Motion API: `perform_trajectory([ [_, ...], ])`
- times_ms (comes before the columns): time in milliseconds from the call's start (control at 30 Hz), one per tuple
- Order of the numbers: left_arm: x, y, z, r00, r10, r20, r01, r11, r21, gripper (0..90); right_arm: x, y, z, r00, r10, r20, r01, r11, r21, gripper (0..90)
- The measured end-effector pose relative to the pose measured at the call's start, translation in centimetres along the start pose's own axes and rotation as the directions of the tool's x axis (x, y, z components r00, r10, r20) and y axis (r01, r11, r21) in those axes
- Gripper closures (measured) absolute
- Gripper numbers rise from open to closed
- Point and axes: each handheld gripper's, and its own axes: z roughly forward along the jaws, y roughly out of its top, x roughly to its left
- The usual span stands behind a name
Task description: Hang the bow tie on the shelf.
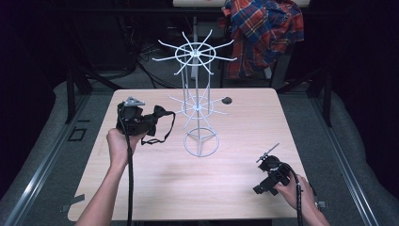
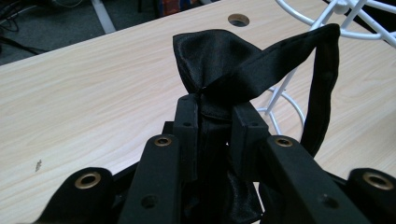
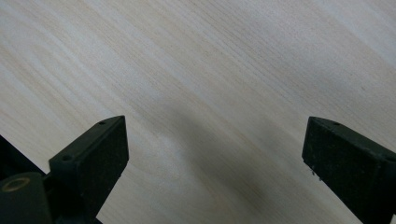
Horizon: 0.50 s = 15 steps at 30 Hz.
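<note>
Left gripper (image 2: 215, 135) w/ jaws clamped on black satin bow tie (image 2: 219, 65), lifted beside white wire display rack (image 1: 200, 101); loop strap squarely over a prong, I'd judge; right gripper (image 3: 215, 154) wide, empty.

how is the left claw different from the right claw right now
The left claw is shut on a black bow tie; the right claw is open and holds nothing. The left claw is held beside the white wire rack; the right claw sits low over the bare table near its front right corner. Both are black, two-jawed and hand-held, each trailing a cable.
</note>
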Motion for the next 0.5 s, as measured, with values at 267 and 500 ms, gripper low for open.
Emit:
perform_trajectory([
  [267,0.0,0.6,-0.8,1.0,-0.003,-0.001,0.003,0.9994,-0.034,74.7,0.0,0.0,0.0,1.0,-0.002,0.005,0.002,1.0,0.001,6.7],
  [500,-0.2,1.8,-1.3,0.9998,0.014,-0.014,-0.015,0.9985,-0.052,74.7,0.1,0.1,0.0,1.0,-0.005,0.003,0.005,1.0,0.006,6.7],
])
